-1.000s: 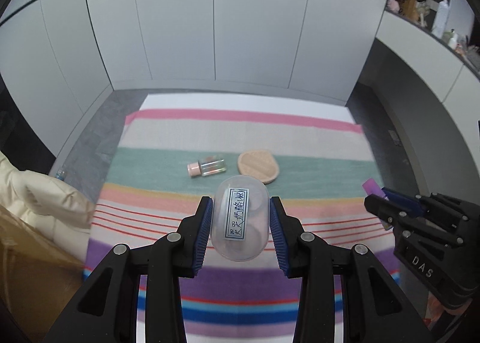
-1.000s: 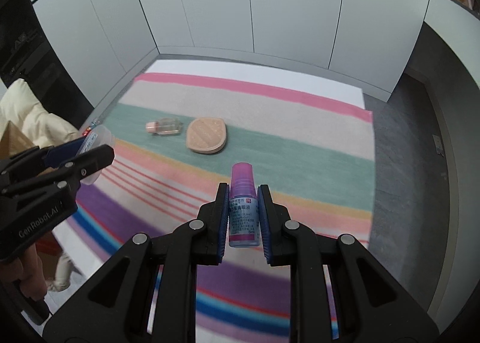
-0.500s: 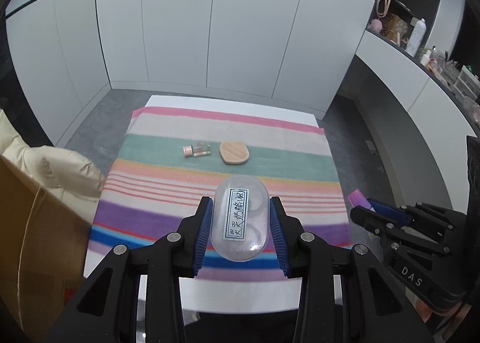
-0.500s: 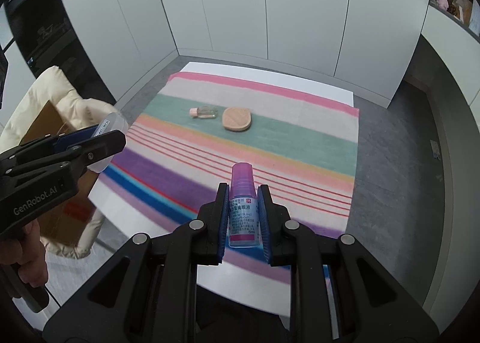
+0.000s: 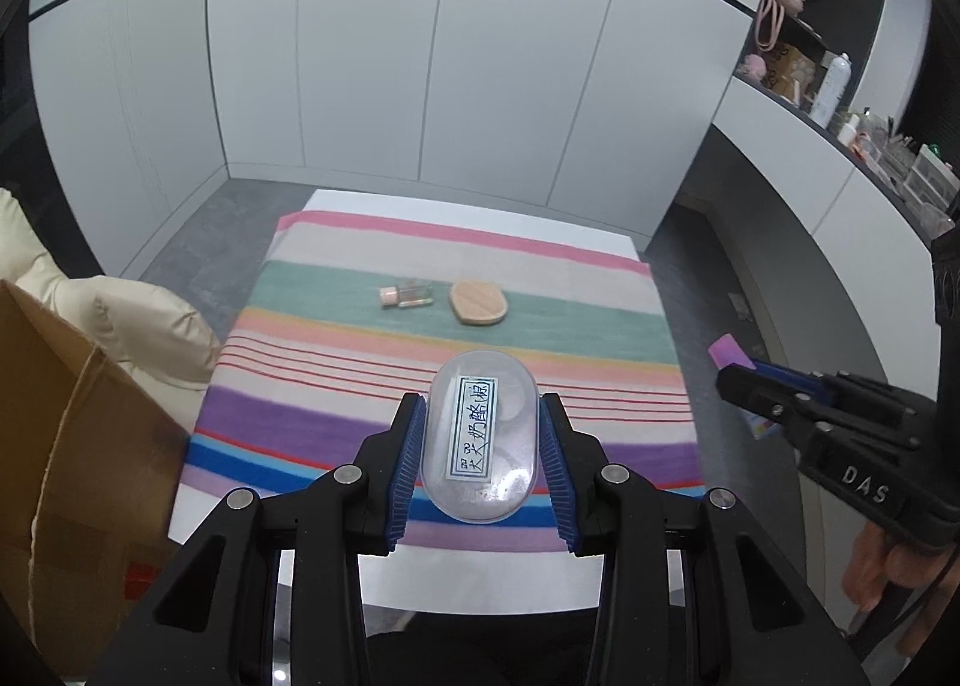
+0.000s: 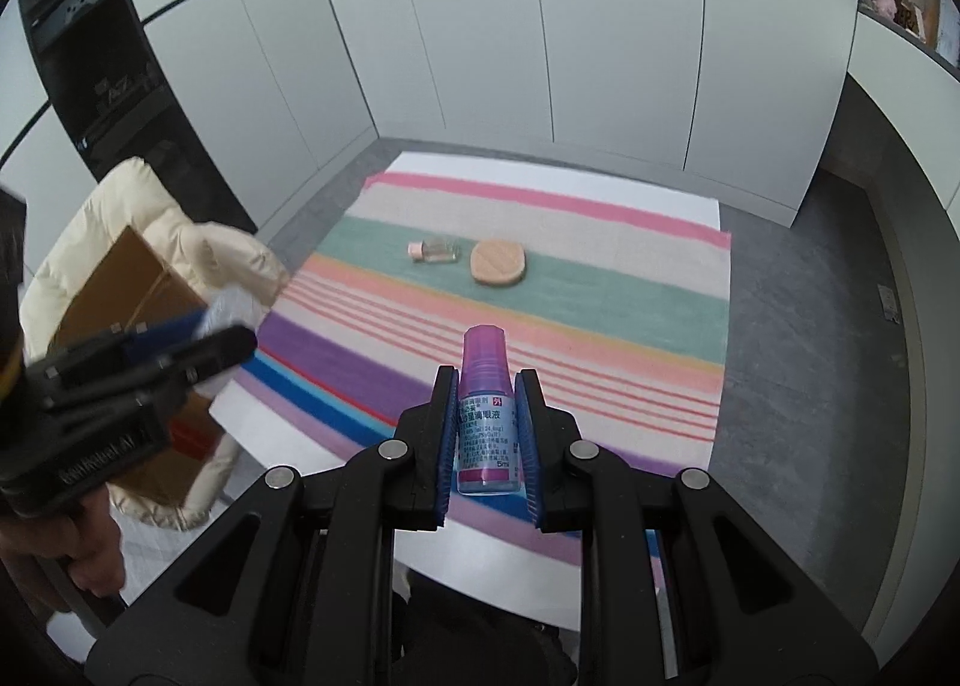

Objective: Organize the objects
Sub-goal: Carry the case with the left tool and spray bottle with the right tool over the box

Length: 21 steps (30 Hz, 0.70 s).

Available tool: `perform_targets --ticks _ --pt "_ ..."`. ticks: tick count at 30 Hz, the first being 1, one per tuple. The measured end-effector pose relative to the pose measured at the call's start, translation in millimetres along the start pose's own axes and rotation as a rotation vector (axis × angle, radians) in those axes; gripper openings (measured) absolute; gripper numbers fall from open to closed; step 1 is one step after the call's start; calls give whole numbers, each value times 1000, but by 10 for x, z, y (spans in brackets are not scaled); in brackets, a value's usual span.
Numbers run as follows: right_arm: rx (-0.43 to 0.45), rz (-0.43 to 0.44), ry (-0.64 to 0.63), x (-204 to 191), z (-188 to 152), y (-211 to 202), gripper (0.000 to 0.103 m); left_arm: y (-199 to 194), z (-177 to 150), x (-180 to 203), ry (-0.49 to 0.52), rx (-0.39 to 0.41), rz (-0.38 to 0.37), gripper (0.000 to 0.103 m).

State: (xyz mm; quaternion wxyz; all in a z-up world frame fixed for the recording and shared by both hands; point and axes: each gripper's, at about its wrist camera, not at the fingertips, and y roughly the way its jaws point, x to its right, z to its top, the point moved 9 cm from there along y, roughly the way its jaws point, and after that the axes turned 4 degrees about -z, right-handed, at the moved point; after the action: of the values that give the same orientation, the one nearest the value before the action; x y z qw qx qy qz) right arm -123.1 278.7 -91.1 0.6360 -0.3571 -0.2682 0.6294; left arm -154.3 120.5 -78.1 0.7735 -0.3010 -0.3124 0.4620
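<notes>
My right gripper [image 6: 486, 440] clamps a purple-capped eye-drop bottle [image 6: 485, 416] upright above the striped cloth [image 6: 600, 326]. At eleven o'clock, a small glass vial [image 6: 435, 251] lies just beside a tan oval compact [image 6: 499, 261]. At nine o'clock, my left gripper [image 6: 198, 344] grips a clear case [image 6: 231, 305], near a cardboard box [image 6: 120, 290].

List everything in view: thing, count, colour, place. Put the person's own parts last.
clear oval case: 1, transparent with white label, in left tool
eye-drop bottle: 1, purple cap, blue label, in right tool
small glass bottle: 1, clear with pink cap, lying on green stripe
oval compact: 1, tan, beside that bottle
striped cloth: 1, multicoloured, on white table
cardboard box: 1, brown, left of table
puffy jacket: 1, cream, by box
left tool: 1, black, blue pads, shut
right tool: 1, black, shut
hand: 1, holding right tool
</notes>
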Motion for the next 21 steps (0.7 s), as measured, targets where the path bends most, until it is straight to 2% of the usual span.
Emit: perform_targets --ticks 10,21 --pt "-9 25 -26 -293 105 192 20 -58 19 -386 -31 34 63 38" --pt "-5 60 -77 -798 219 326 20 -238 -57 -859 -70 57 122 38"
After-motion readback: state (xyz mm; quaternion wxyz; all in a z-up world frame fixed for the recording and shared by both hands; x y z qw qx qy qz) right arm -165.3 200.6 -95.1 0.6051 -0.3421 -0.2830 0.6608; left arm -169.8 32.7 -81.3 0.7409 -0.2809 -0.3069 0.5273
